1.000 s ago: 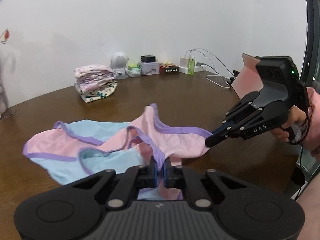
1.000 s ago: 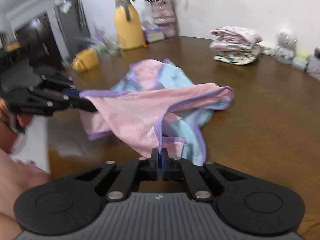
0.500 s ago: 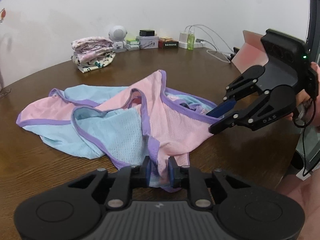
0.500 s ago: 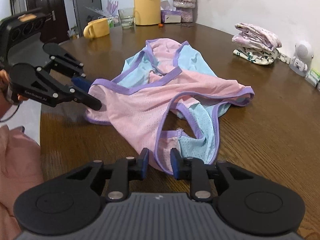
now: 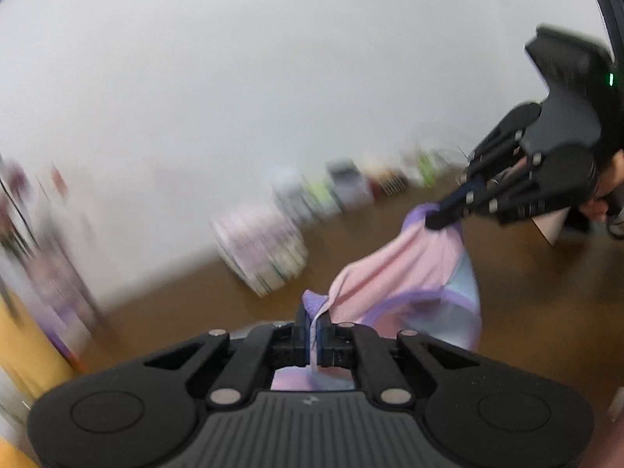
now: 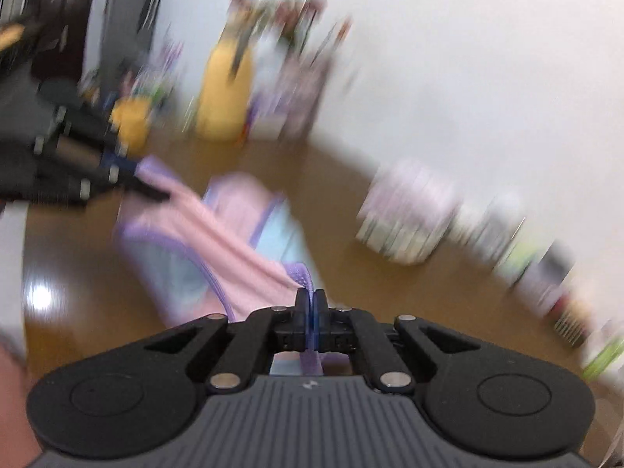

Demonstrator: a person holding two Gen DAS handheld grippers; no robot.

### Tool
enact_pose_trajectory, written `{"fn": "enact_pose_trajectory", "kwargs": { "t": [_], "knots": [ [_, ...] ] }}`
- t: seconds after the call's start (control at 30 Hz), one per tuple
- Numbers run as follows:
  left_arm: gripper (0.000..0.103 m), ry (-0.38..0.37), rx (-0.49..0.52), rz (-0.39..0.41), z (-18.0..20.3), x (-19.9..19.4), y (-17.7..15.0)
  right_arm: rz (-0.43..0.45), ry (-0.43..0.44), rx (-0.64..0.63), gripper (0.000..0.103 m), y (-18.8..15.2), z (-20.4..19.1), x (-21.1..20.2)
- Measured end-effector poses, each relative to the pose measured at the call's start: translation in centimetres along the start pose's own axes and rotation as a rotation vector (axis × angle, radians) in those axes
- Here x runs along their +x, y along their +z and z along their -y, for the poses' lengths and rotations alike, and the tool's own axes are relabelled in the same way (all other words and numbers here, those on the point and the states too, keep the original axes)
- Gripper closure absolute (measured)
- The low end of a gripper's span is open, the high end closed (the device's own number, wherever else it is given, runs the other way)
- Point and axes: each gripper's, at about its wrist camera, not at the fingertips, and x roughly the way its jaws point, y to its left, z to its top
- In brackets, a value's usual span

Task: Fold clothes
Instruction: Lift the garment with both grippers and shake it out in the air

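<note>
Left wrist view: the left gripper (image 5: pixel 314 325) has just snapped its jaws together, pinching the purple hem of the pink and blue garment (image 5: pixel 405 273), which is strung above the brown table (image 5: pixel 546 312) to the right gripper (image 5: pixel 442 216), clamped on the far corner. Right wrist view: its own jaws have just pressed together on purple trim, and only here does the garment's lower part appear, through blur, to trail on the table. The lift-and-spread step is in hand; next, keep the edge taut and lay it flat.
</note>
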Motion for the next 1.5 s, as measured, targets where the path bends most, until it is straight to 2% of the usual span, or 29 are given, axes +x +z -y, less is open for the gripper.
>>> {"fn": "enact_pose_trajectory", "kwargs": {
  "t": [0.1,0.2,0.3,0.37,0.47,0.53,0.63,0.67,0.7,0.8,0.93,1.07,1.2,1.27,1.4,1.5],
  "knots": [
    [0.102,0.115,0.059,0.118,-2.1,-3.0,6.2,0.156,-0.112,-0.016,0.102,7.0,1.5,-3.9],
    [0.101,0.207,0.074,0.213,-4.1,-7.0,11.6,0.298,-0.187,-0.005,0.102,12.9,2.6,-8.4],
    [0.102,0.323,0.073,0.294,-5.3,-11.2,15.7,0.425,-0.245,0.023,0.102,16.7,3.1,-12.2],
    [0.102,0.385,0.051,0.345,-6.1,-14.3,17.6,0.483,-0.237,0.046,0.102,18.2,3.2,-14.4],
    [0.102,0.37,0.023,0.396,-6.1,-17.5,18.8,0.565,-0.223,0.078,0.102,20.4,3.3,-17.4],
    [0.099,0.328,0.012,0.395,-5.6,-18.2,18.7,0.558,-0.21,0.04,0.102,21.3,2.3,-17.7],
    [0.078,0.204,-0.052,0.33,-5.2,-16.0,16.4,0.532,-0.189,0.0,0.102,21.6,1.3,-17.0],
    [0.06,0.171,-0.075,0.295,-5.0,-14.8,15.4,0.511,-0.185,-0.002,0.102,21.3,1.3,-16.3],
    [0.057,0.148,-0.085,0.251,-4.8,-13.1,14.3,0.49,-0.181,-0.005,0.102,20.9,1.4,-15.7],
    [0.057,0.059,-0.117,0.133,-4.1,-8.3,10.9,0.423,-0.163,-0.011,0.102,19.7,1.4,-13.7],
    [0.057,-0.073,-0.171,0.046,-3.6,-2.8,6.8,0.376,-0.149,-0.038,0.102,16.7,1.7,-11.4],
    [0.058,-0.16,-0.233,0.027,-4.0,0.1,3.8,0.332,-0.106,-0.096,0.102,11.5,0.0,-11.6],
    [0.059,-0.249,-0.257,-0.015,-4.3,3.0,0.8,0.232,-0.053,-0.142,0.102,4.6,-1.6,-11.2],
    [0.059,-0.299,-0.222,-0.071,-3.0,4.3,-0.8,0.142,-0.003,-0.134,0.102,0.7,-2.3,-10.3],
    [0.062,-0.372,-0.089,-0.173,0.4,6.5,-3.9,-0.077,0.094,-0.096,0.102,-7.1,-4.2,-7.3],
    [0.062,-0.422,-0.01,-0.218,2.5,6.7,-4.8,-0.2,0.131,-0.04,0.102,-10.7,-5.1,-5.3]
  ]
}}
